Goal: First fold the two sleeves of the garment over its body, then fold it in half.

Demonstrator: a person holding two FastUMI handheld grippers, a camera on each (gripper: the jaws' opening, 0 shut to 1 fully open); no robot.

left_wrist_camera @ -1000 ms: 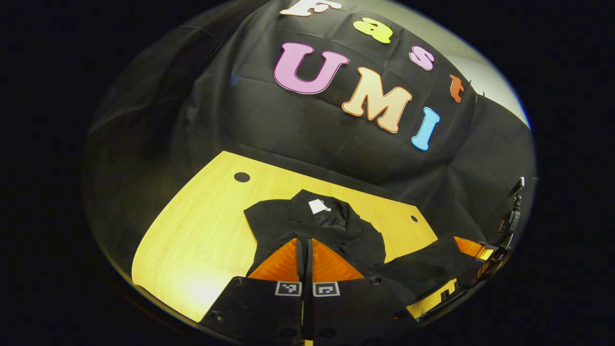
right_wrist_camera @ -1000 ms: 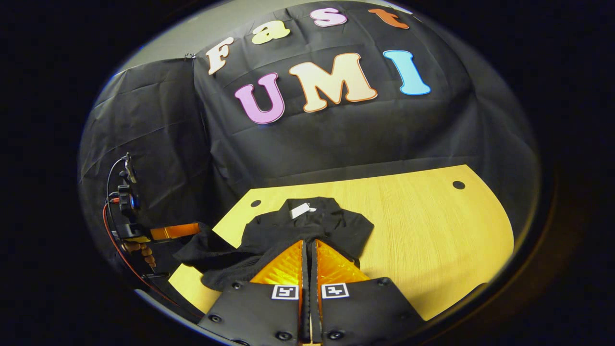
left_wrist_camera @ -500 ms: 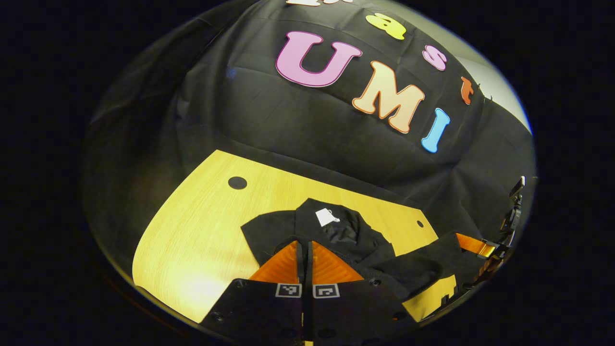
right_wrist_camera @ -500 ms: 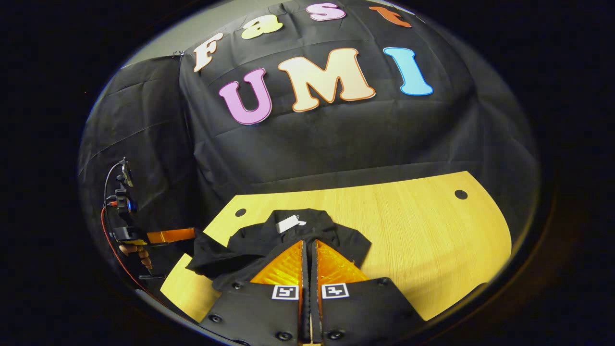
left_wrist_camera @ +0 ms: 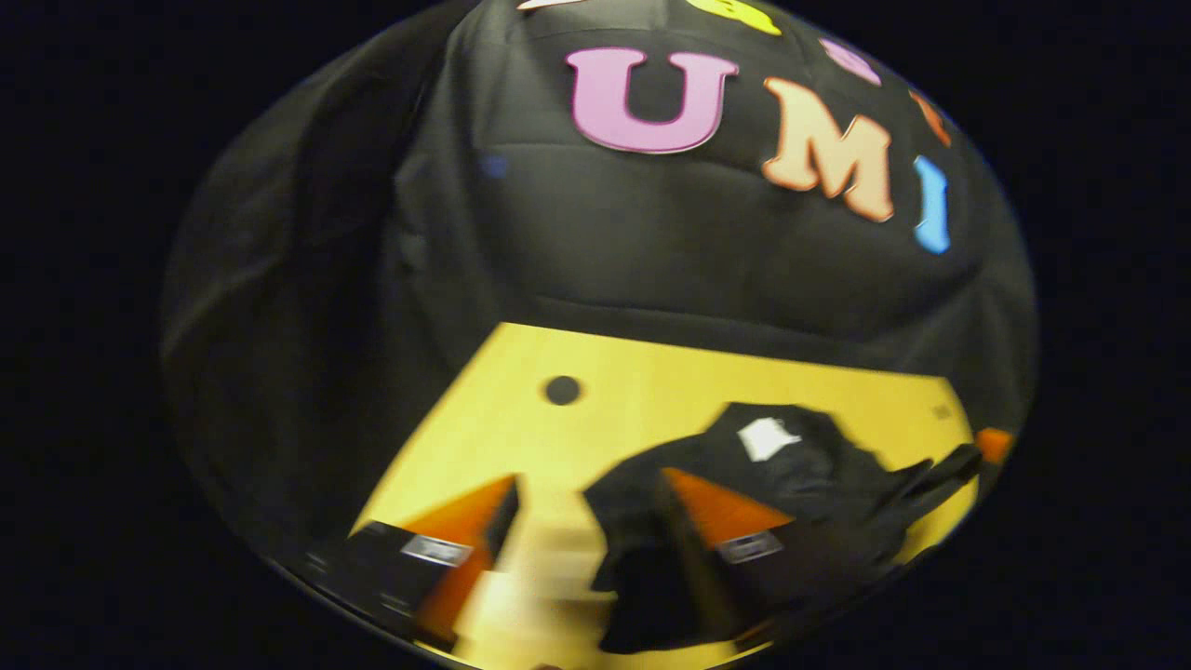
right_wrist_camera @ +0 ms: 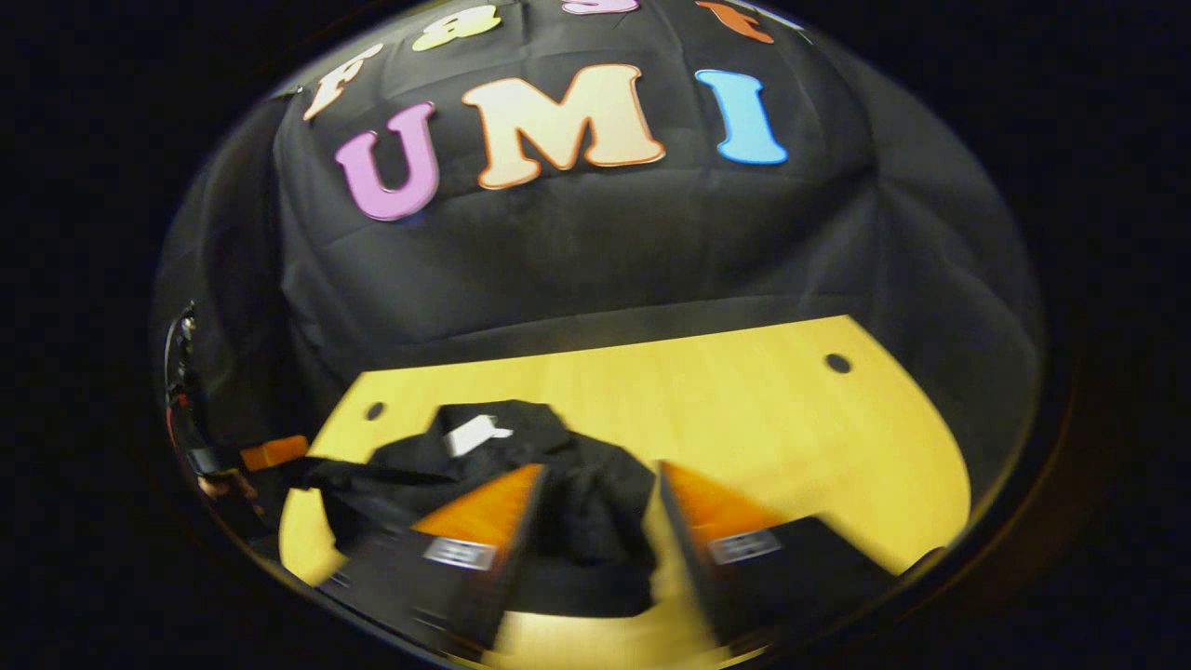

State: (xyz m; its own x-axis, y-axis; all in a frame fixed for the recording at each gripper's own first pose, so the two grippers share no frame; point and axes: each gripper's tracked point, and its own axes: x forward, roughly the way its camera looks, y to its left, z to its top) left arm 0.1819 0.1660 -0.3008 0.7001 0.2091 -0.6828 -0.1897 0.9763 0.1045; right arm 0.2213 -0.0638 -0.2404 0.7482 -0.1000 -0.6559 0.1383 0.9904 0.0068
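- Left gripper view: the left gripper is seen with orange fingers spread apart, blurred.
- The crumpled black cloth garment is laid on the yellow wooden table.
- The right gripper is likewise spread, gripping nothing.

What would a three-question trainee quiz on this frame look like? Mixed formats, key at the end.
1. True or false: the left gripper is shut on the black fabric garment.
2. Multiple choice: the small white tag sits (A) on the garment's collar end, (B) on the bare yellow wooden table, (C) between orange fingers.
3. Fill in: the right gripper has its jaws ___.

Key: 1 false, its jaws are apart; 2 A; 3 open.
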